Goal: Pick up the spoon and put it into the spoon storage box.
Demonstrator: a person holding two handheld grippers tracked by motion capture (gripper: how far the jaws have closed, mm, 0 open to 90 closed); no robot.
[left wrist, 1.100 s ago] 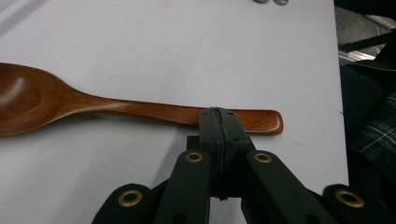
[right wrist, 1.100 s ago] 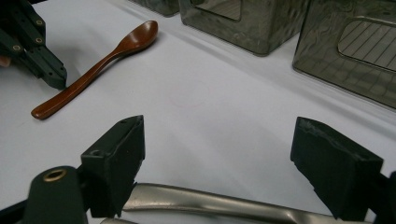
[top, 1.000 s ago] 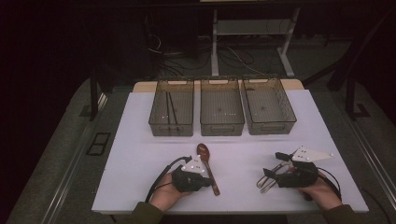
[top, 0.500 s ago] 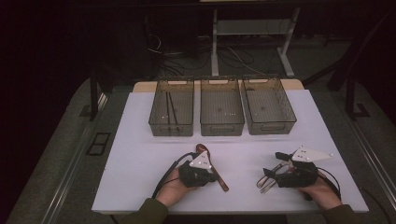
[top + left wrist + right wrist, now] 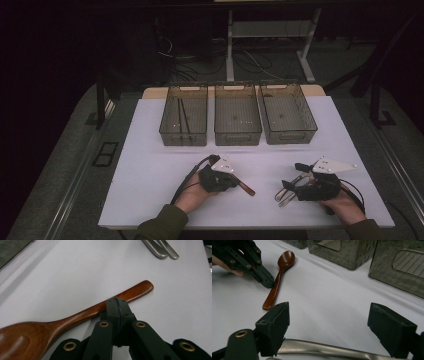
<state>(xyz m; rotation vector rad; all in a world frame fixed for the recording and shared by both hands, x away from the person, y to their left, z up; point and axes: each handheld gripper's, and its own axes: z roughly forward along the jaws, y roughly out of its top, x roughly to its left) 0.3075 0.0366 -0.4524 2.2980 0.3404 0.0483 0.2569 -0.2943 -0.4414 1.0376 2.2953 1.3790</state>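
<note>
A white table (image 5: 150,150) takes up the middle of the high view, with three clear mesh bins in a row across its upper half: the left bin (image 5: 183,122), holding thin dark sticks, the middle bin (image 5: 237,120) and the right bin (image 5: 288,118). They stand well apart from both hands, and nothing lies between them and the near edge.

At lower centre the left gripper (image 5: 235,180) lies low over a wooden spoon (image 5: 246,188), which covers all but the tip of its handle in that view. At lower right the right gripper (image 5: 286,189) sits over metal cutlery (image 5: 284,196).

The left gripper view shows the spoon (image 5: 75,317) closely: glossy red-brown wood, its bowl at lower left, its handle running to the upper right. The left gripper (image 5: 116,305) has its jaws clenched together with nothing between them, tips touching the side of the handle. Two metal handle ends (image 5: 161,248) lie at the top edge.

In the right gripper view the whole spoon (image 5: 277,277) shows at upper left, flat on the table, with the left gripper (image 5: 267,282) against its handle. The right gripper (image 5: 328,325) stands with jaws released and wide, a metal handle (image 5: 322,350) lying across between them, untouched by the far jaw.
</note>
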